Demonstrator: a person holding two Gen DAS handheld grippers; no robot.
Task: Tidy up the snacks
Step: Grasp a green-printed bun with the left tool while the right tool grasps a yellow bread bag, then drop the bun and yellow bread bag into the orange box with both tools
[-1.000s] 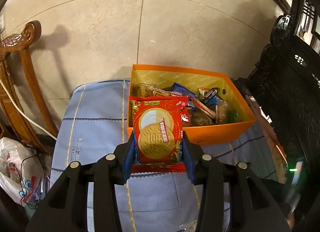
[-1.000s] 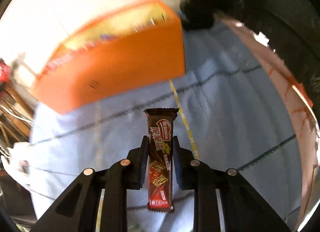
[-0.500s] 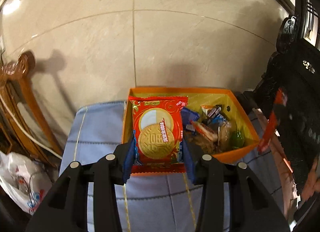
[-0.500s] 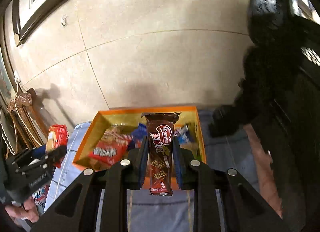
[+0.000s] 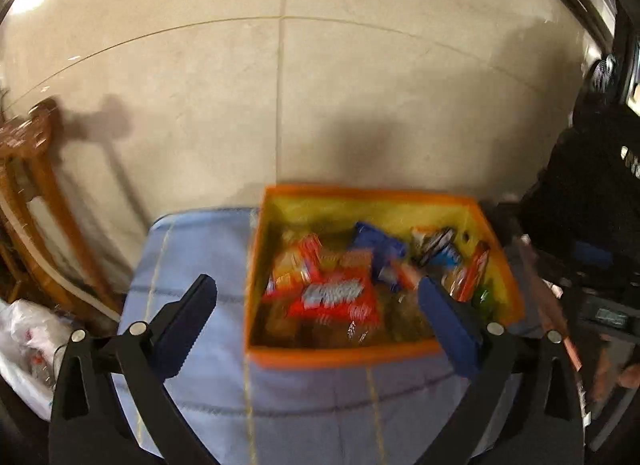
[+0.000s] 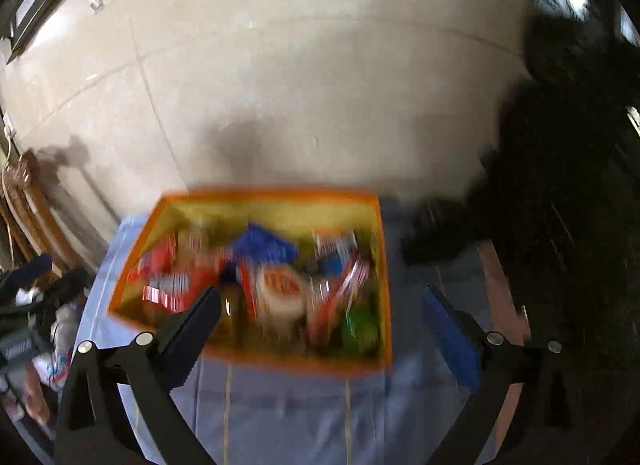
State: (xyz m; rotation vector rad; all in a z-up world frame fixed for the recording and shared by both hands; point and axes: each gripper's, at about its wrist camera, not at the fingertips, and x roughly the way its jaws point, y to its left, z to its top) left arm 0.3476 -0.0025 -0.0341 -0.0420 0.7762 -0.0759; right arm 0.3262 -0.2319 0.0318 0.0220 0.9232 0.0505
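Inside orange box [image 5: 340,355], jumbled snacks [image 5: 334,297]

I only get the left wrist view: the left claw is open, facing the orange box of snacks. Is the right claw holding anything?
Observer: No. The right claw is open and empty, and is also pointed at the orange box.
Operator: My view is blurred, and a claw finger hides part of the box. What lies there?
Observer: A blurred packet with a round pale disc lies mid-box, with a green packet in the near right corner.
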